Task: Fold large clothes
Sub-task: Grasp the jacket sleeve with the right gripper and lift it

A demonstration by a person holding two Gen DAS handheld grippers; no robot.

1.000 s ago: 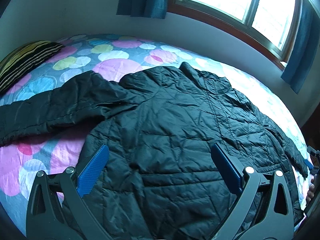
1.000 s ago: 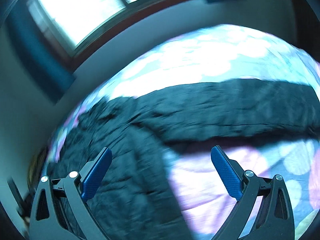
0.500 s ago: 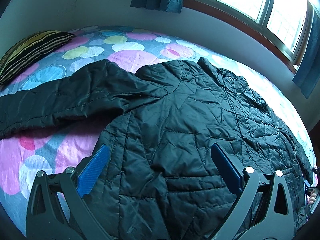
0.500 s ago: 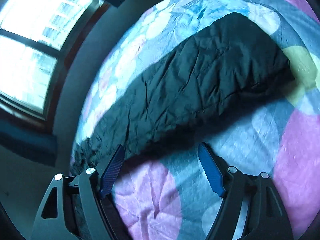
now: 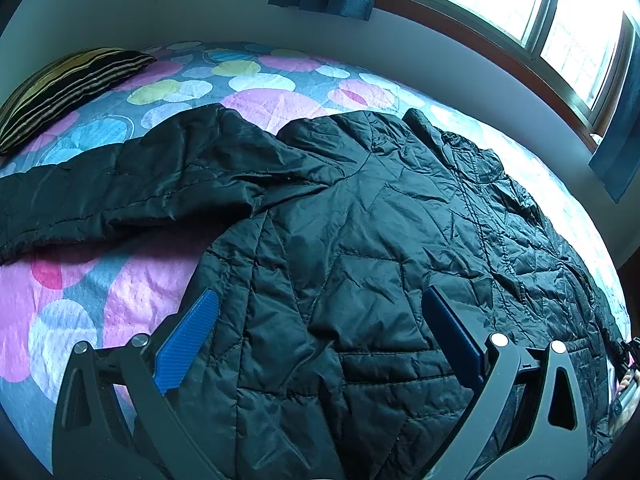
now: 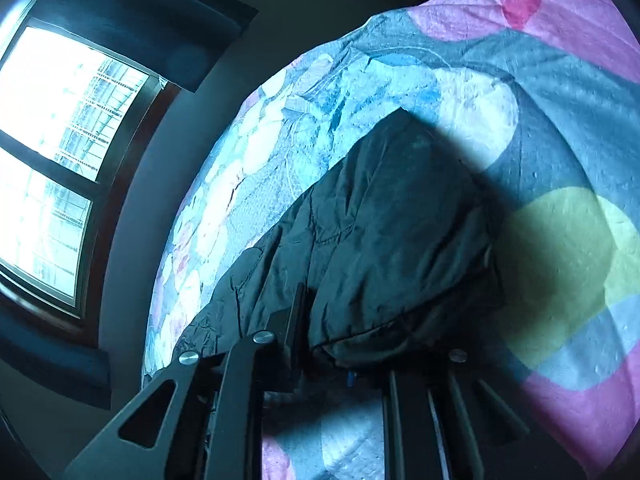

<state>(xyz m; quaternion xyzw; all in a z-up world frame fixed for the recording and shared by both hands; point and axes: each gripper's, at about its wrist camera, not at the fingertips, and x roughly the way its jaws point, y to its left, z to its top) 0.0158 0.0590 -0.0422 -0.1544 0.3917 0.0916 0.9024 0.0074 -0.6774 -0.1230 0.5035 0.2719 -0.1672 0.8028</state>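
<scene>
R gripper is pressed together on the edge of the jacket's sleeve; the blue pads can't be seen, black fabric bunches out right where the fingers meet, so it reads as a pinch on the sleeve near its cuff end. Prob held there bc the sleeve lies stretched out sideways from the body & needs carrying back over the torso for the 1st fold. Grabbing near the end gives the most reach, though the slick fabric could slide out of a thin pinch.

L gripper is spread wide, nothing between the pads, hovering low over the jacket near its bottom hem. My guess: it's lined up to take the hem or pin the body while the other side moves. Whether the fingers touch the cloth I can't tell.

Jacket: black, quilted, puffy, w/ a slight sheen & lots of creases. It lies flat on the bed, spread across a cover w/ pink, blue & yellow circles, collar toward the window, other sleeve flung out toward a striped pillow. No fold made yet
</scene>
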